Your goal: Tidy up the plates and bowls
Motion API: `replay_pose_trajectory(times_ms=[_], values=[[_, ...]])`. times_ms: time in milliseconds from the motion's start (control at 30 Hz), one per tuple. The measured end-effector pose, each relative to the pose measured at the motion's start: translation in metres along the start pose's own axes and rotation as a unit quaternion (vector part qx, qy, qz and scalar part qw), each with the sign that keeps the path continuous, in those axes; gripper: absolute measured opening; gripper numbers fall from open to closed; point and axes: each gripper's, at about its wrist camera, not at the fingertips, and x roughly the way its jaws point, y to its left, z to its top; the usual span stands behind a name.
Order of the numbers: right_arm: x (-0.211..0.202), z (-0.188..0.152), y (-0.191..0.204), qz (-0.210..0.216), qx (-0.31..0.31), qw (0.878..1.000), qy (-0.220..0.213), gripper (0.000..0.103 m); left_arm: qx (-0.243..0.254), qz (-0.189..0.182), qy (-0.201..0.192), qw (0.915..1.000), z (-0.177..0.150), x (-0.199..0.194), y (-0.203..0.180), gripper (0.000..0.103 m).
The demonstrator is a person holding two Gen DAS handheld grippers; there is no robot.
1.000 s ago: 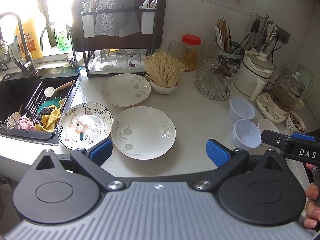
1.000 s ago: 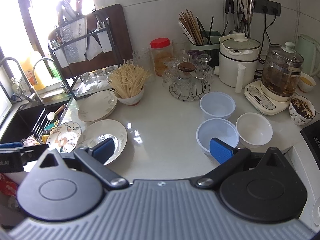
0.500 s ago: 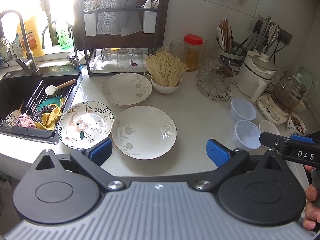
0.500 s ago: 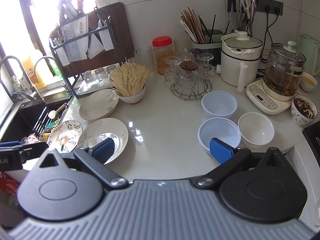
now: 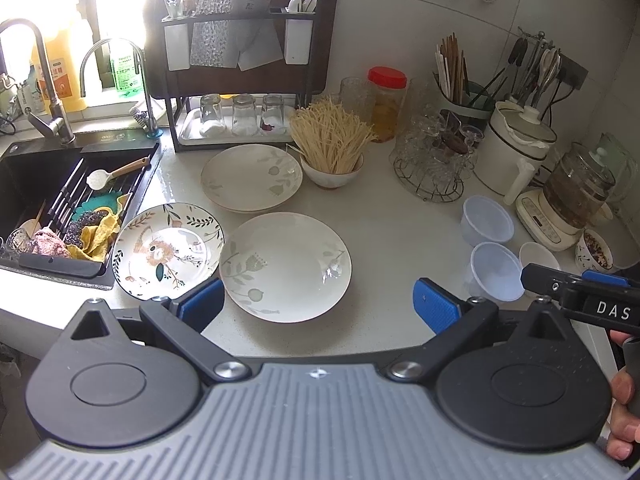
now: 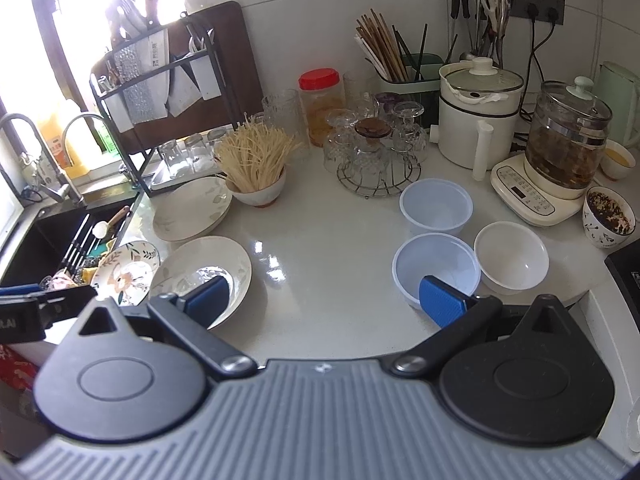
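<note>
Hovering with jaws spread and empty, the left gripper (image 5: 316,304) has the white plate (image 5: 286,266) just ahead, the floral plate (image 5: 168,250) touching it leftward; a careless scoop could knock them together. The right gripper (image 6: 324,300), likewise agape, could tip the light plastic bowl (image 6: 436,266) beside its right fingertip (image 6: 442,300).

sink (image 5: 24,184) | knife rack (image 5: 240,40) | red-lidded jar (image 5: 386,104) | glass kettle (image 6: 568,136)

Sitting on the counter: 3 plates (image 5: 286,266), 3 empty bowls (image 6: 436,265), 1 noodle bowl (image 5: 331,174), 3 upturned glasses (image 5: 244,114)
</note>
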Motion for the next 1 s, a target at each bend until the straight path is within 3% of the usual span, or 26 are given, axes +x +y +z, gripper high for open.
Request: replay_pose_trajectory(times_ms=[533, 800, 1000], values=[[0.023, 0.008, -0.016, 0.001, -0.017, 1.0, 0.02, 0.103, -0.008, 0.0, -0.006, 1.0, 0.015, 0.039, -0.014, 0.102], [0.045, 0.021, -0.039, 0.046, -0.015, 0.999, 0.022, 0.103, -0.049, 0.01, -0.005, 0.9987, 0.019, 0.064, -0.03, 0.102], [0.049, 0.035, -0.042, 0.123, -0.034, 0.992, 0.005, 0.103, -0.1, 0.025, -0.013, 0.9946, 0.016, 0.072, -0.028, 0.102]])
